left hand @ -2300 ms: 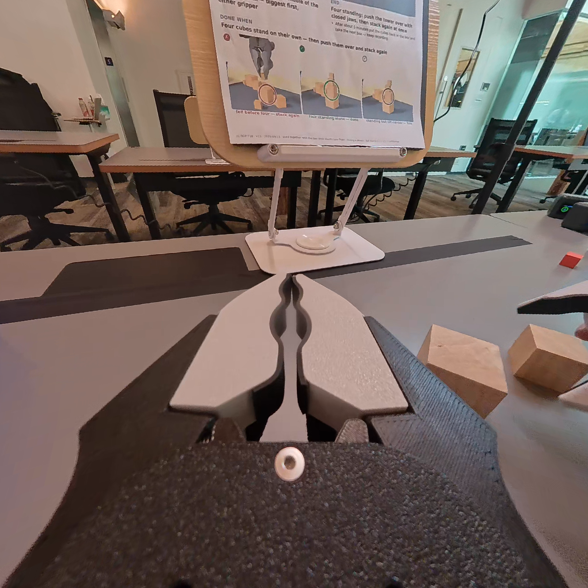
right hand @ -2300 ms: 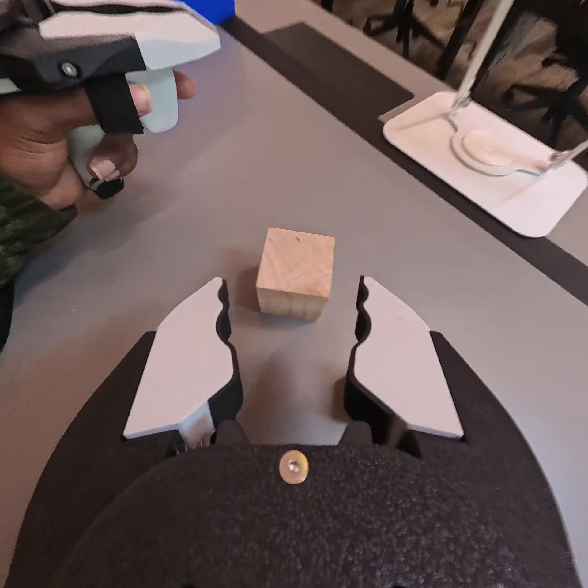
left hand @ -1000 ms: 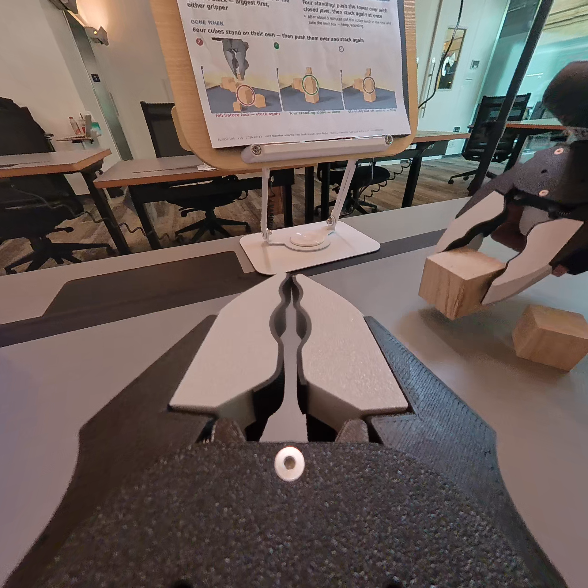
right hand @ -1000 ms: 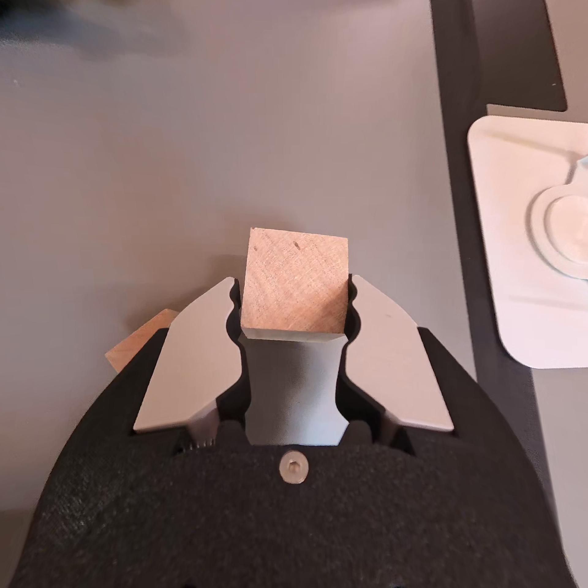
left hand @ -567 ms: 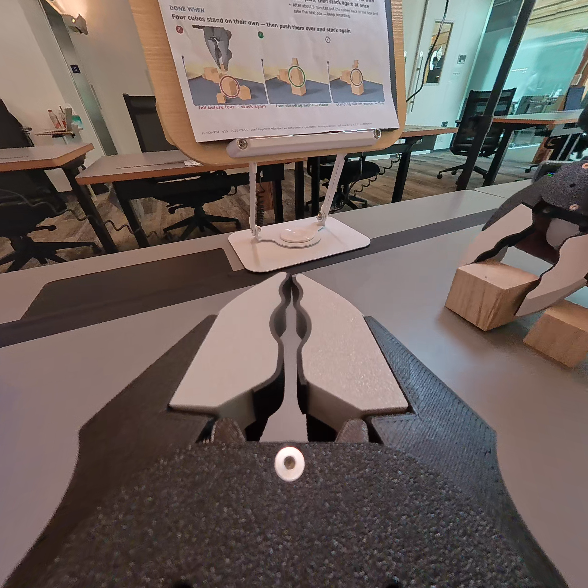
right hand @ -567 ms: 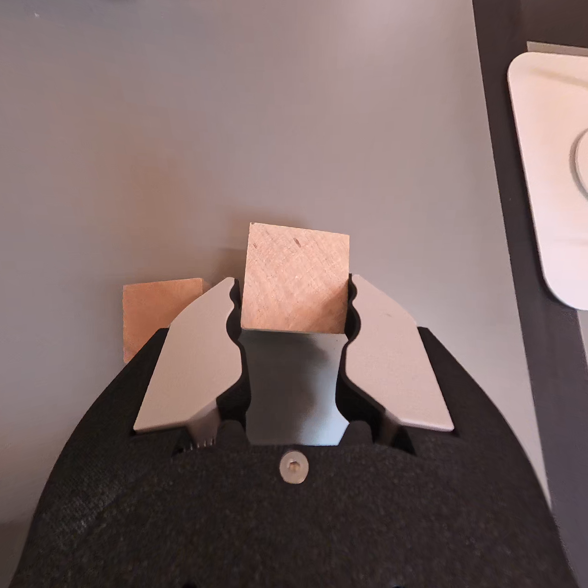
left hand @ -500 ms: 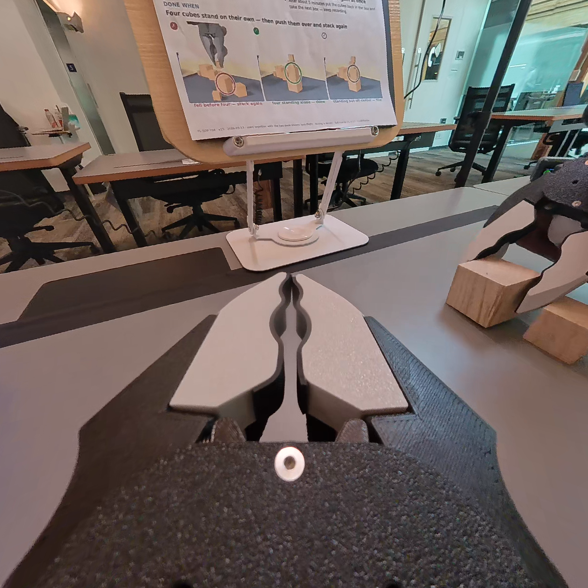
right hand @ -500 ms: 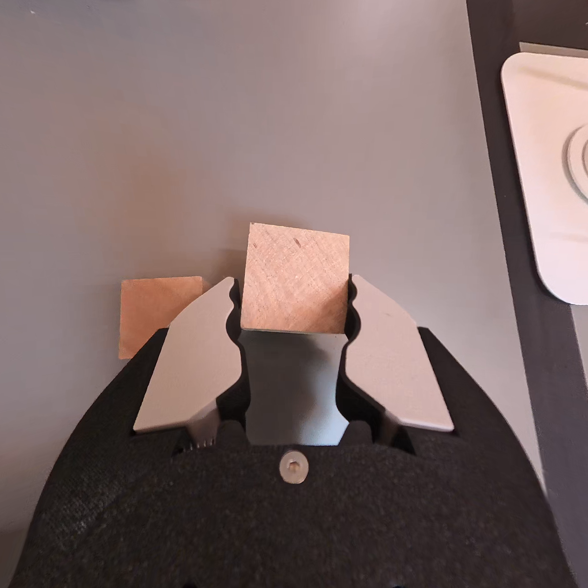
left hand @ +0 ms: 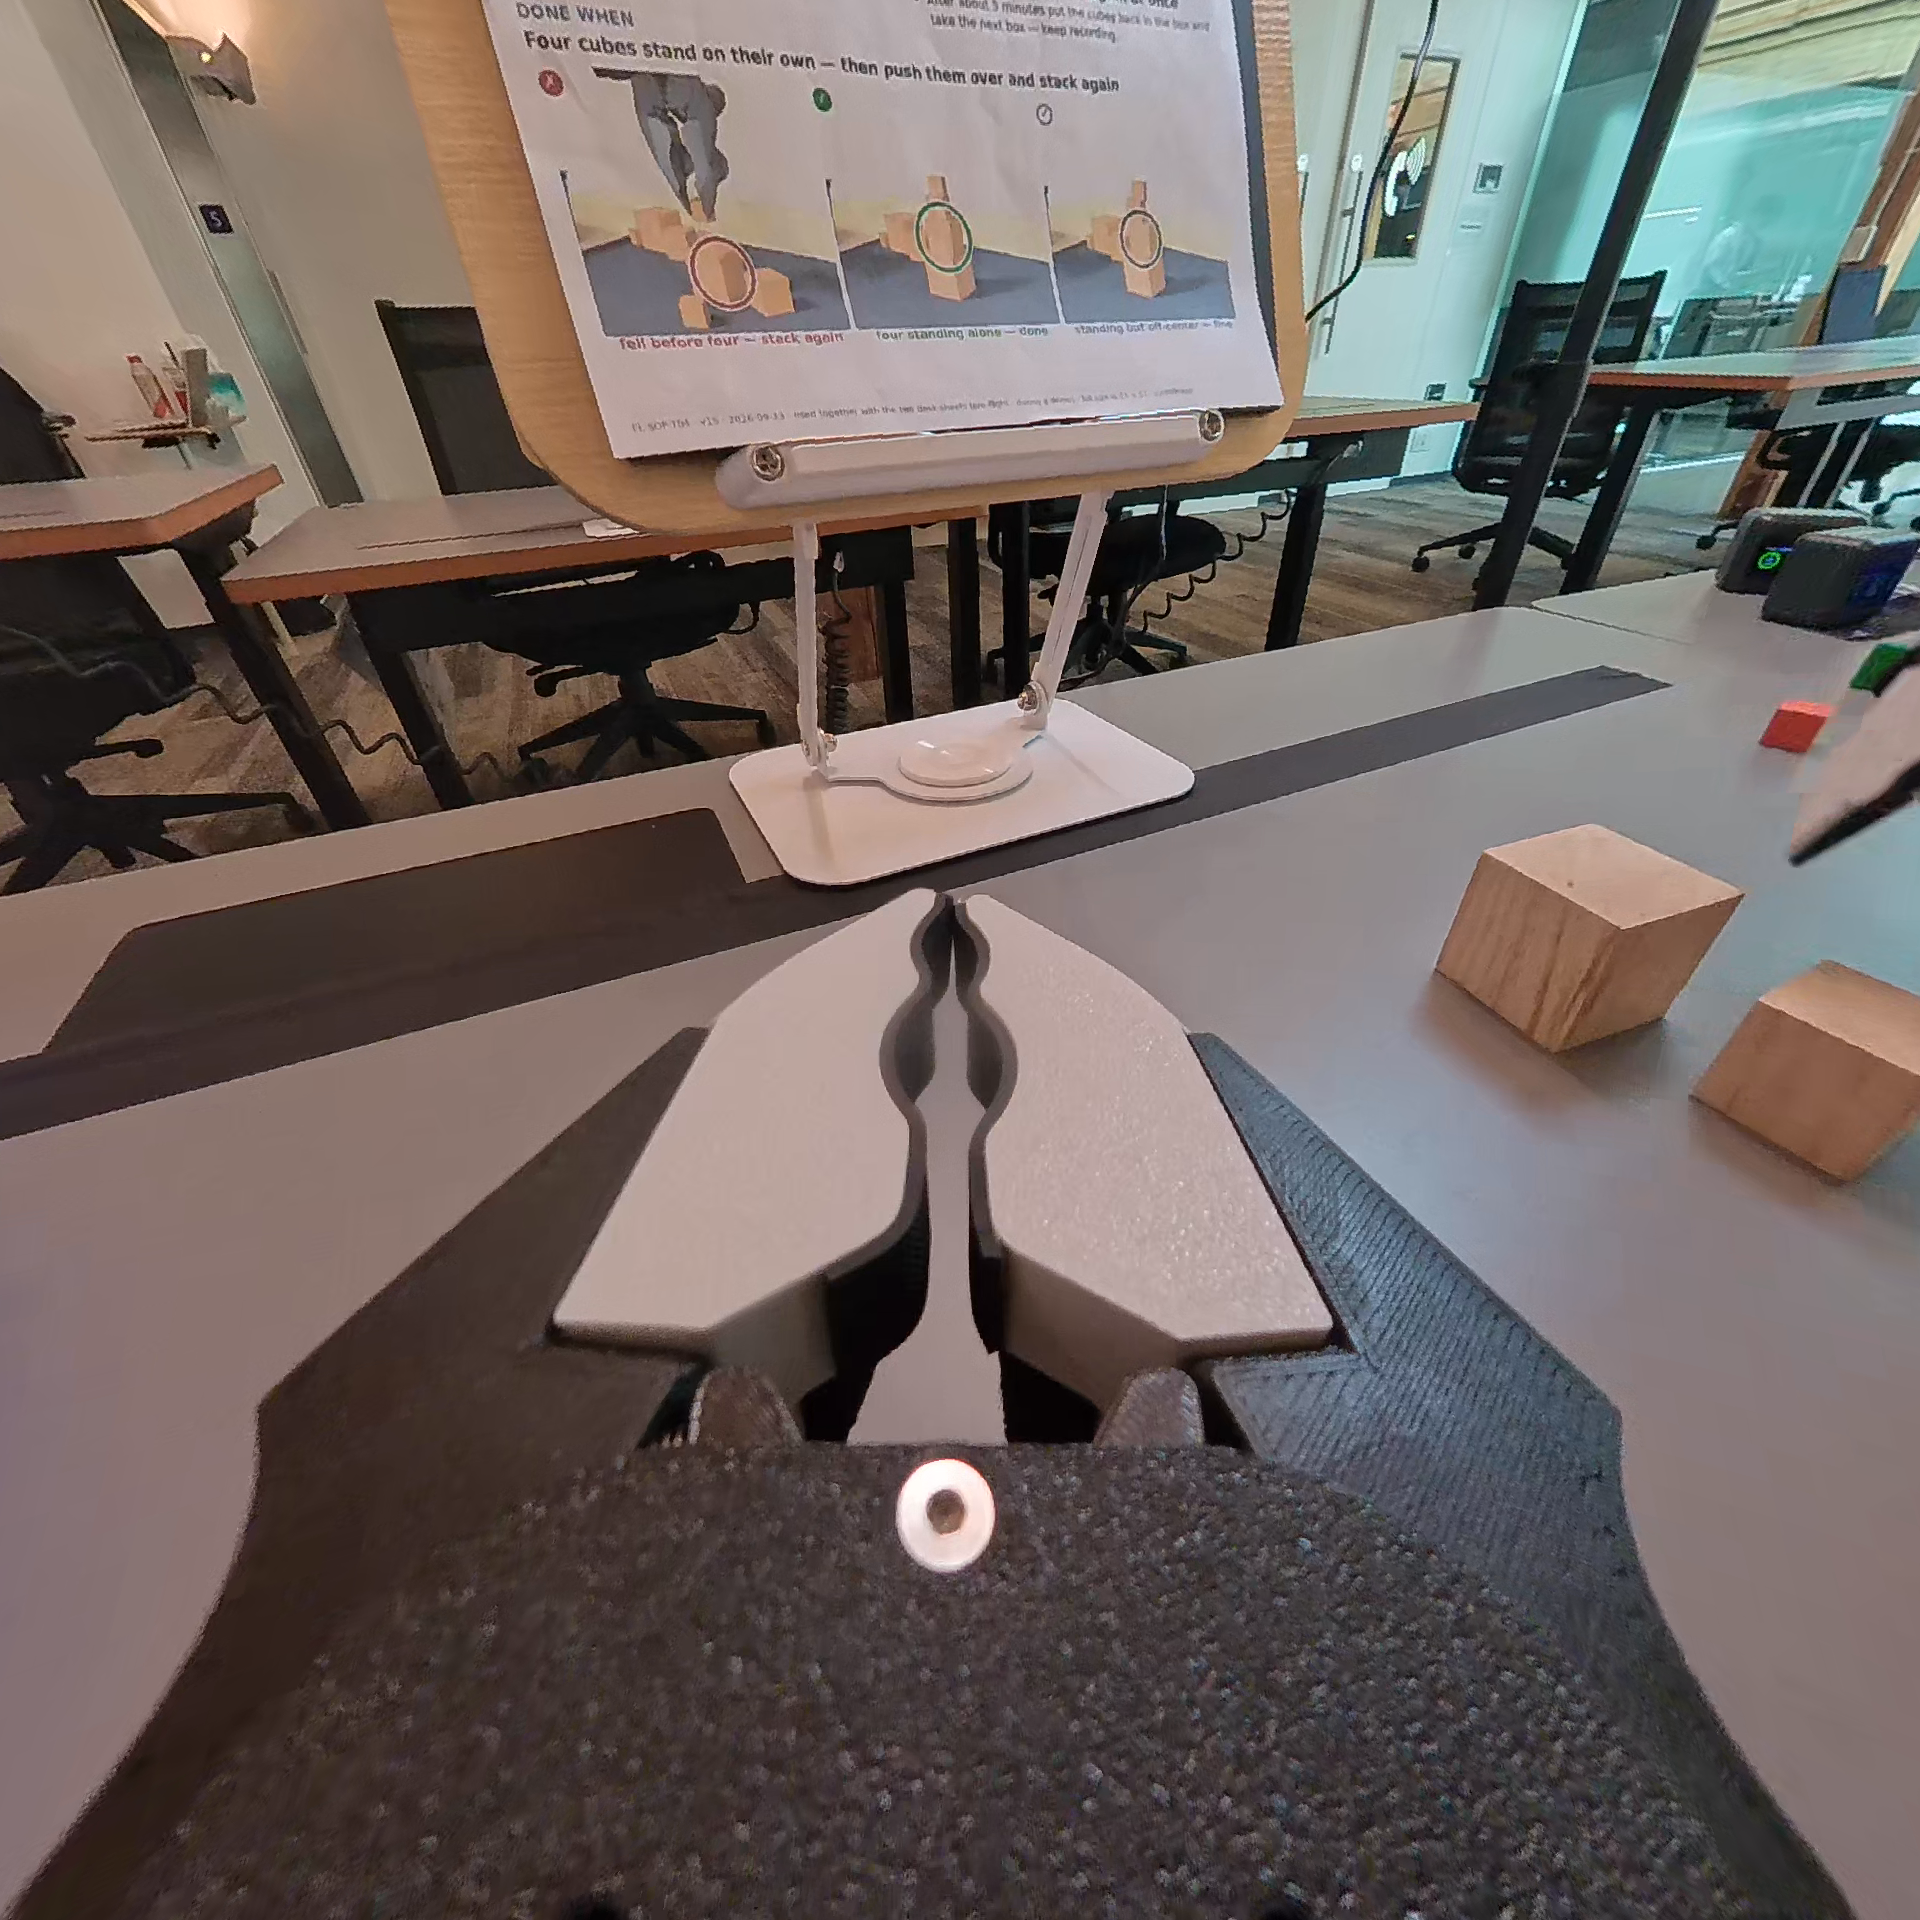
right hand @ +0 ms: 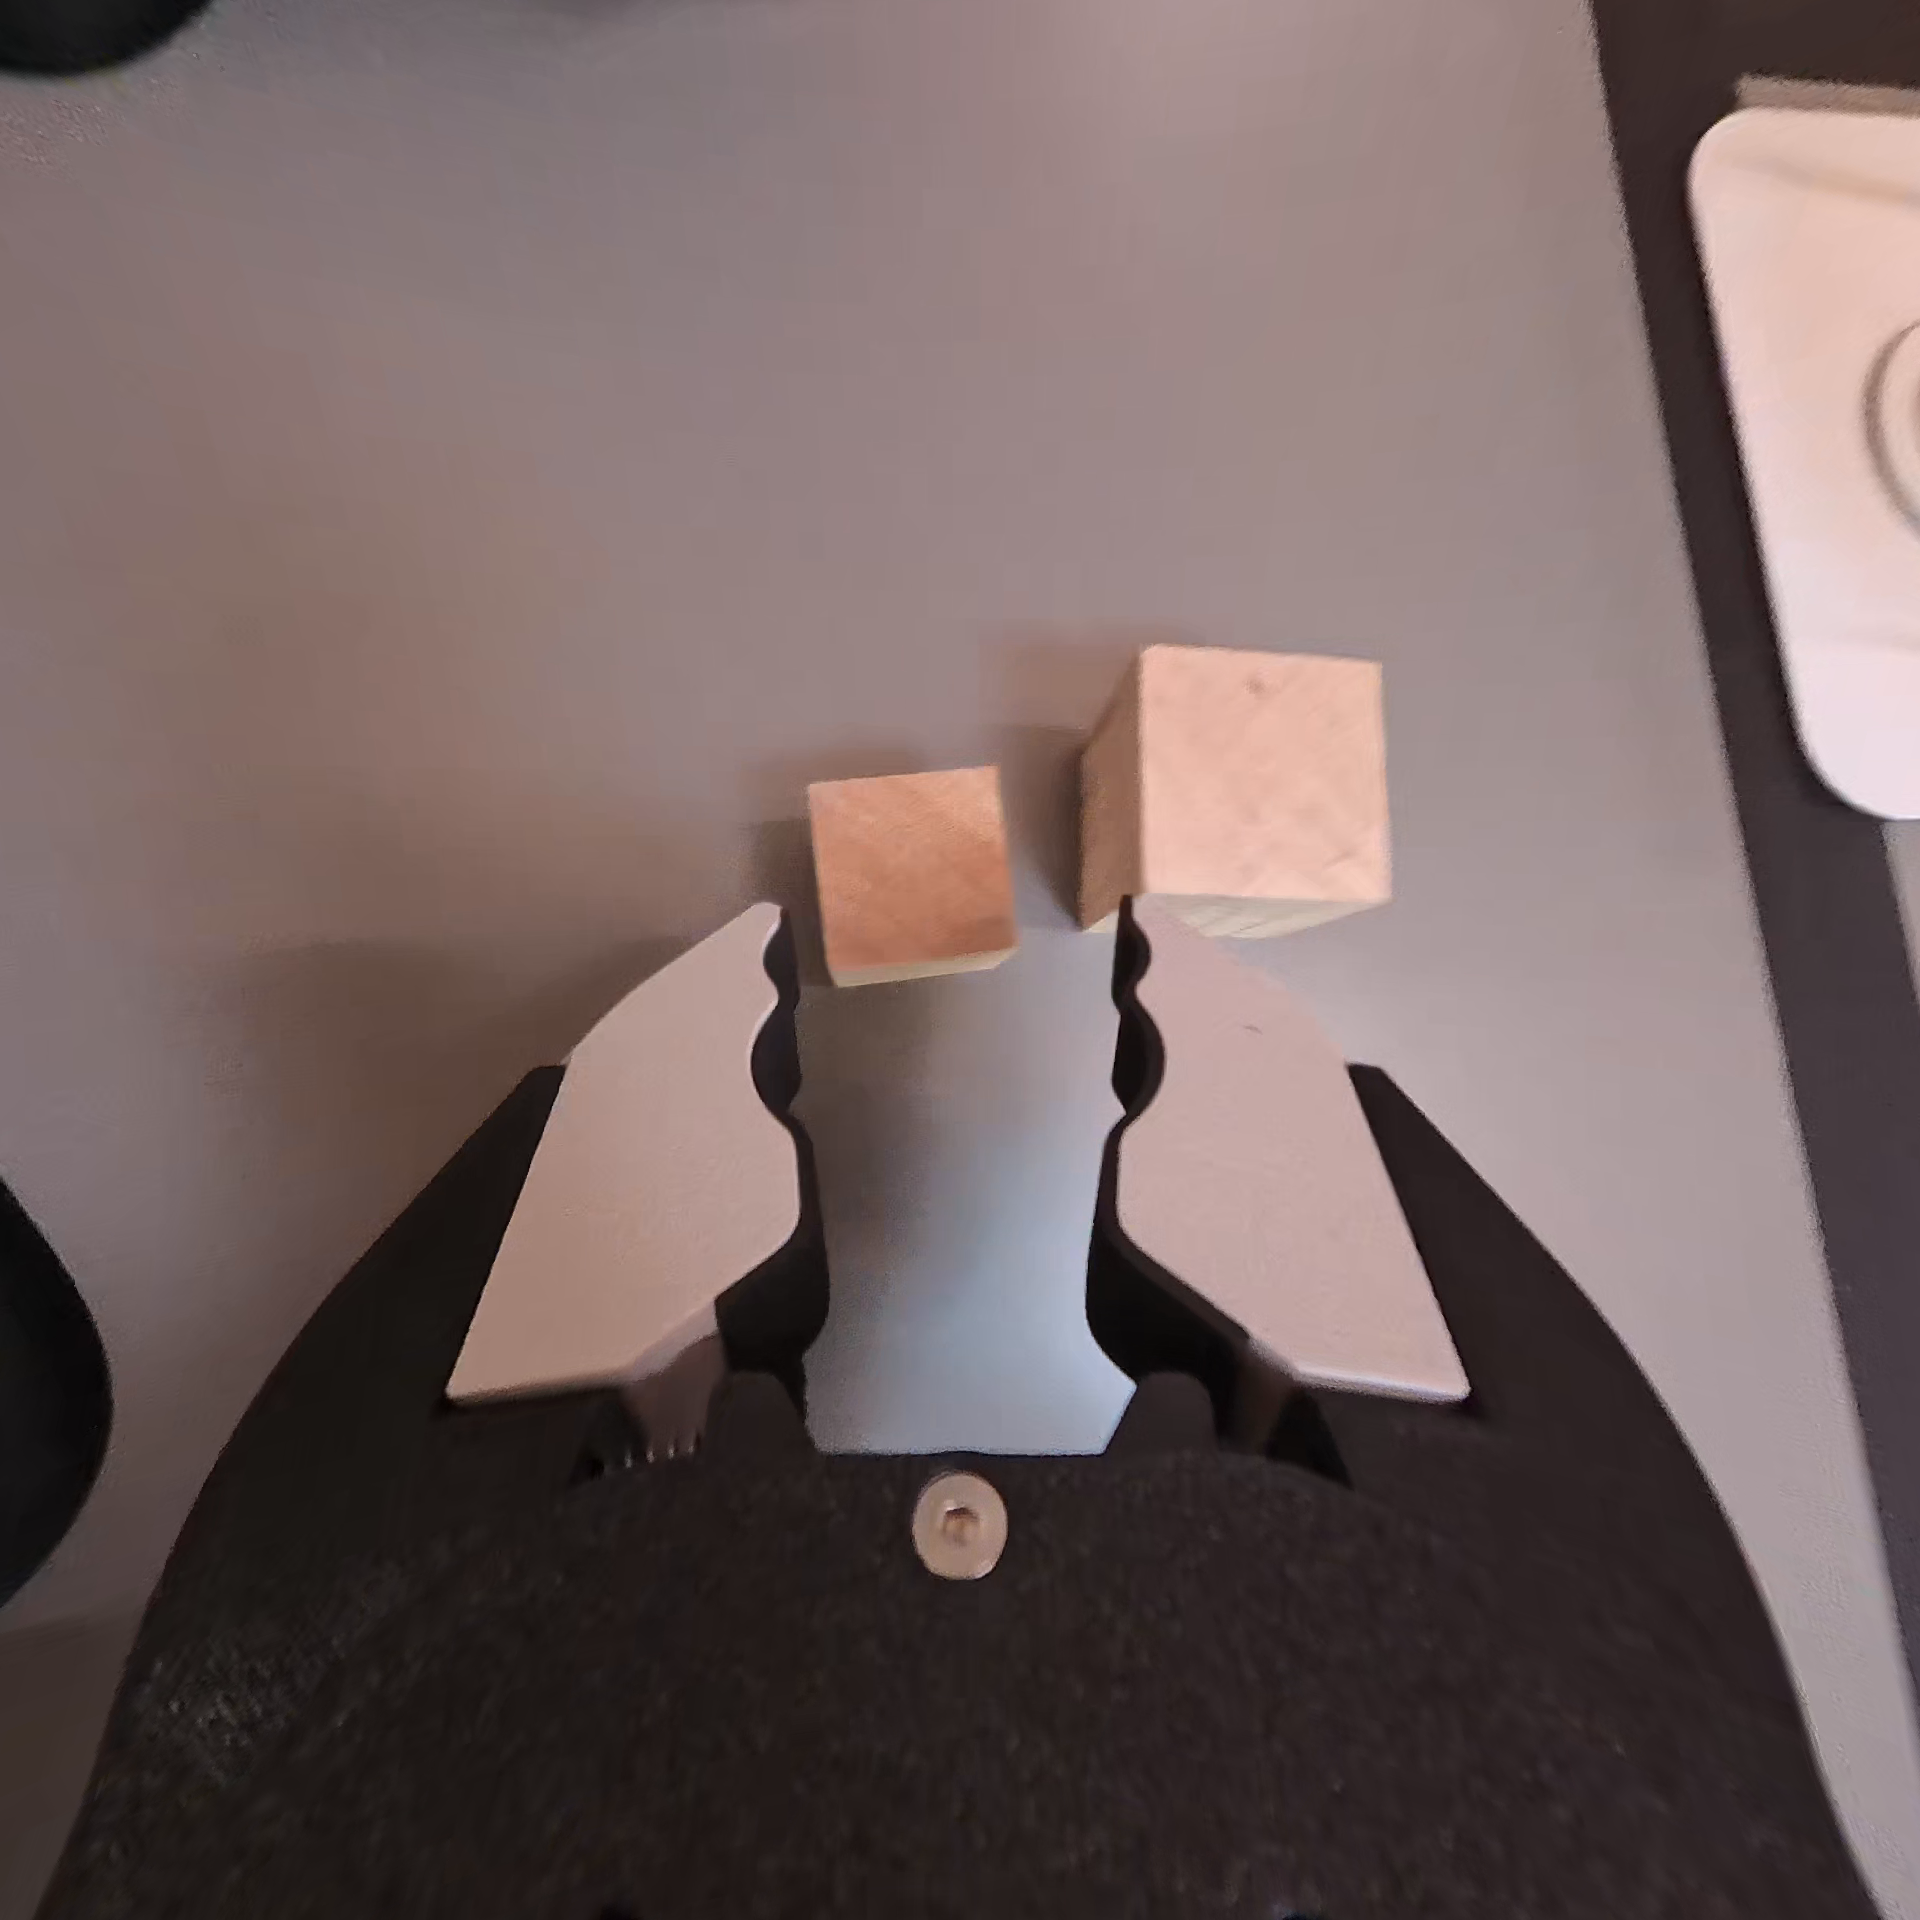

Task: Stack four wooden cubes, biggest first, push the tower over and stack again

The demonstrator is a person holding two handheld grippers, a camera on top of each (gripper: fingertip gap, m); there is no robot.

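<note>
- Right wrist view looks almost straight down on my right gripper (right hand: pixel 951 914), its fingers (right hand: pixel 665 1143) spread apart with nothing between them but bare grey table (right hand: pixel 623 520).
- The small wooden cube (right hand: pixel 909 868) sits just past the gap, close to the left fingertip; I see no contact.
- The large wooden cube (right hand: pixel 1257 779) stands just beside the small one with a thin gap, and its near corner lies behind the right fingertip. Whether that tip touches it I cannot say, since the picture is a little blurred there.
- My left gripper (left hand: pixel 951 914) hovers low over the table, fingers (left hand: pixel 769 1143) pressed together on nothing.
- From the left wrist view both cubes rest off to the right: large cube (left hand: pixel 1579 945) farther, small cube (left hand: pixel 1818 1070) nearer the edge.
- A white stand base (left hand: pixel 961 800) sits straight ahead of the left gripper (its board carries a printed sheet (left hand: pixel 883 208)).
- A small red block (left hand: pixel 1795 724) lies farther back on the right.
</note>
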